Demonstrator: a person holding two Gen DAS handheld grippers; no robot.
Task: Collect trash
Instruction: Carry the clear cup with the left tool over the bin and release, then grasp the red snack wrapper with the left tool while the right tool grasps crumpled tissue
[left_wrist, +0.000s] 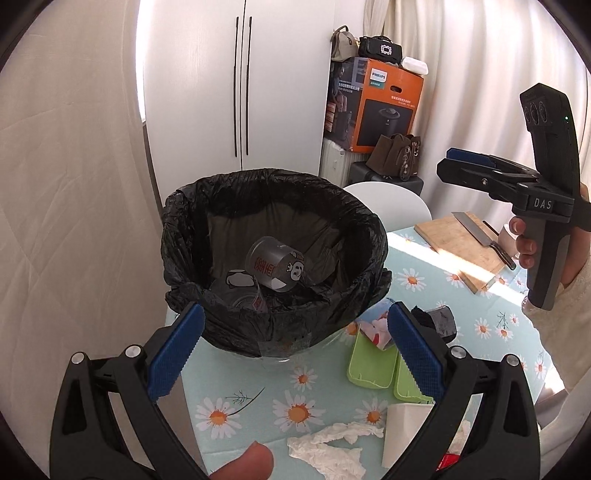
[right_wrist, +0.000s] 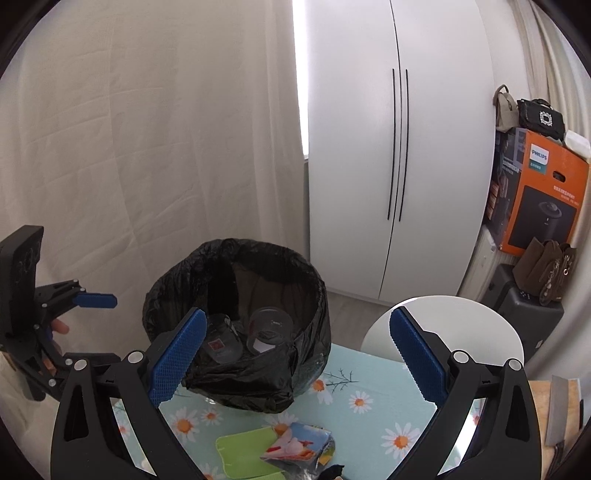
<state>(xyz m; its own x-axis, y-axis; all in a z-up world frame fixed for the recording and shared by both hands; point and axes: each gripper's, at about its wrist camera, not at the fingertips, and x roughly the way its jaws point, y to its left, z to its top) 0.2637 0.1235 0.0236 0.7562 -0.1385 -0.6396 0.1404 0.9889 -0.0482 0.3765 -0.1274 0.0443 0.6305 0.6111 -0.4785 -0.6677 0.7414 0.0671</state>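
A bin lined with a black bag (left_wrist: 273, 258) (right_wrist: 236, 325) stands on the daisy tablecloth (left_wrist: 295, 406). Two clear plastic cups (left_wrist: 277, 266) (right_wrist: 266, 328) lie inside it. My left gripper (left_wrist: 295, 354) is open and empty, just in front of the bin. My right gripper (right_wrist: 299, 354) is open and empty, above the table beside the bin; it also shows in the left wrist view (left_wrist: 476, 162). Crumpled white tissue (left_wrist: 328, 443), a colourful snack wrapper (left_wrist: 375, 328) (right_wrist: 299, 443) and a black crumpled item (left_wrist: 437, 319) lie on the table.
Green trays (left_wrist: 369, 365) (right_wrist: 243, 454) lie by the wrapper. A white paper box (left_wrist: 406, 432) stands near the front. A cutting board with a knife (left_wrist: 465, 247) lies at the right. A white chair (right_wrist: 443, 332), a wardrobe and stacked boxes stand behind.
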